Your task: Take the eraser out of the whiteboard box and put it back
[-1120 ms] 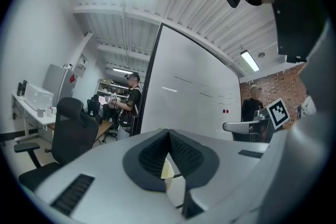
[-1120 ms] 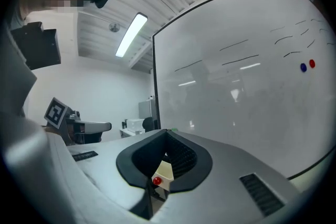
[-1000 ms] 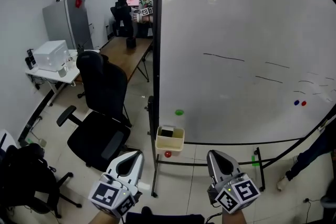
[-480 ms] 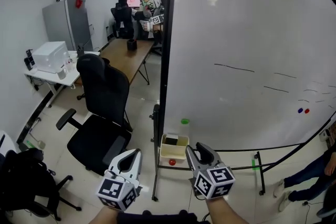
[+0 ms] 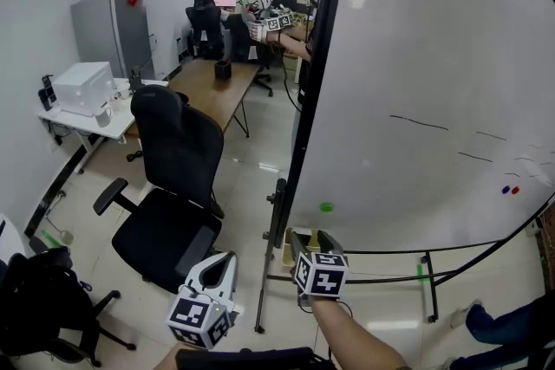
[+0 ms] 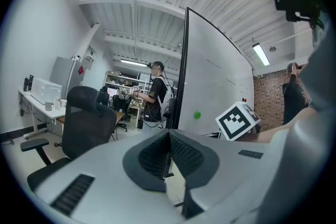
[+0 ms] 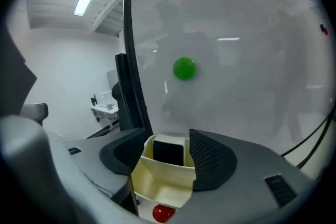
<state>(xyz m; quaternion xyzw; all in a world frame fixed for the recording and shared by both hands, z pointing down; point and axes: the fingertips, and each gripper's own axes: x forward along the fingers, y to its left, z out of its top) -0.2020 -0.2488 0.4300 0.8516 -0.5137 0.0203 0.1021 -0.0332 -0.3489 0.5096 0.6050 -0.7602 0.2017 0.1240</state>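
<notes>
A cream whiteboard box [image 7: 157, 186] hangs at the lower left corner of the whiteboard [image 5: 416, 82], with the black eraser [image 7: 168, 152] standing in its back. My right gripper [image 7: 167, 144] is right in front of the box, its jaws opening wide. The box shows between them and the pads press on nothing. In the head view the right gripper [image 5: 313, 238] covers most of the box [image 5: 285, 249]. My left gripper [image 5: 212, 269] hangs lower left, away from the board, with its jaws shut and nothing between them [image 6: 168, 157].
A green magnet [image 7: 184, 68] sits on the board above the box and a red one [image 7: 164, 213] below it. The board's black stand post [image 5: 270, 273] is just left of the box. A black office chair [image 5: 169, 186] stands left. A person [image 5: 308, 30] is behind the board's edge.
My right gripper has gone forward and down to the box, and its jaws have gone from shut to wide. The left gripper sank a little. The view swung left.
</notes>
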